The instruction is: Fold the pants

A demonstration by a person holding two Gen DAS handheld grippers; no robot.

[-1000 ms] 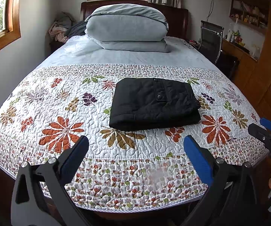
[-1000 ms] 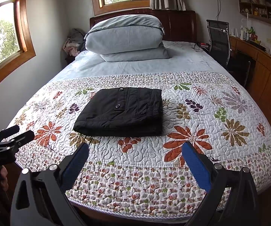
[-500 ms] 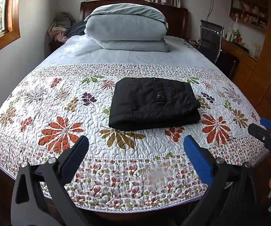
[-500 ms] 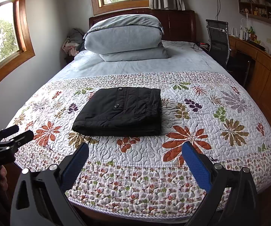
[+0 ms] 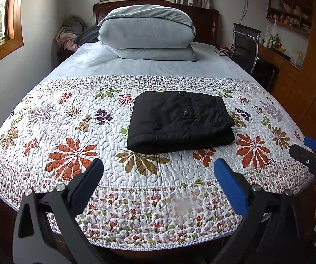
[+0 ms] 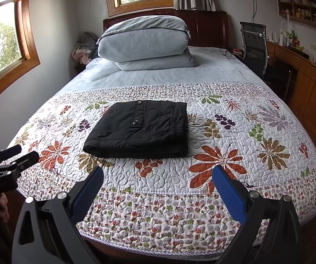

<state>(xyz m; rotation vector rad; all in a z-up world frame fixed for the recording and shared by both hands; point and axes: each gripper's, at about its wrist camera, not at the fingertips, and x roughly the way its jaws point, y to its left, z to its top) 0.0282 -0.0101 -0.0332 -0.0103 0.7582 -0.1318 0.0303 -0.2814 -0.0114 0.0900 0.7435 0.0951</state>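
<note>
Both grippers gape before folded pants point(image 5: 179, 121); lettering maybe "DA".

The left gripper point(image 5: 158, 176) and the right gripper point(image 6: 158, 179) are both held level with blue pads spread wide apart, holding nothing.

1. Bed point(image 5: 153, 70): pale blue sheet, dark wood headboard.
2. Floral quilt point(image 5: 70, 132) covers the near half.
3. Folded black pants point(image 5: 179, 121) lie flat on the quilt, near centre.
4. Folded grey-blue duvet point(image 5: 147, 33) stacked at the head end.
</note>
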